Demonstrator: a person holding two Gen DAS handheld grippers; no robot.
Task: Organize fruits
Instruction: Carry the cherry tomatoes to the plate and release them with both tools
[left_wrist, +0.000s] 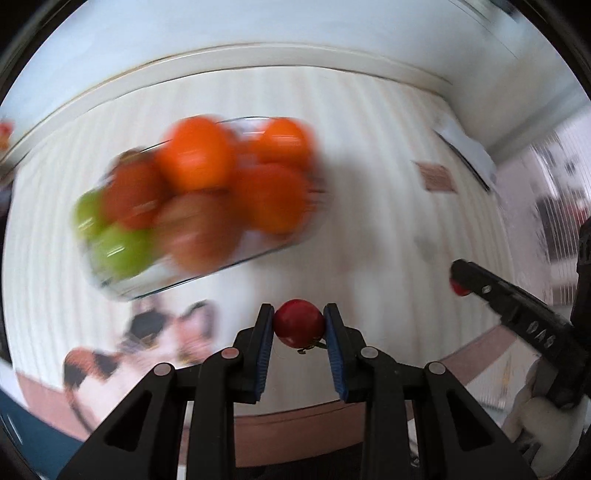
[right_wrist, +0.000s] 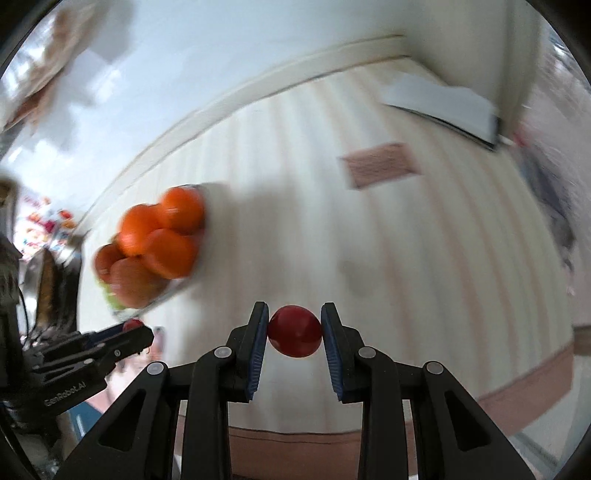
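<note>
My left gripper (left_wrist: 299, 323) is shut on a small red tomato (left_wrist: 298, 325) with a green stem, held above the table. My right gripper (right_wrist: 294, 330) is shut on a second small red tomato (right_wrist: 294, 331). A glass bowl (left_wrist: 236, 260) holds several oranges (left_wrist: 197, 155), reddish fruits and green apples (left_wrist: 122, 251); it is blurred, ahead and left of the left gripper. In the right wrist view the bowl (right_wrist: 155, 306) is far left, and the left gripper (right_wrist: 127, 338) shows with its tomato. The right gripper also shows in the left wrist view (left_wrist: 460, 282).
The table has a cream striped cloth (left_wrist: 369, 166) with a pink border. A white book or paper (right_wrist: 443, 107) lies at the far right corner, a pink patch (right_wrist: 380, 164) near it. A cat picture (left_wrist: 159, 339) is on the cloth below the bowl.
</note>
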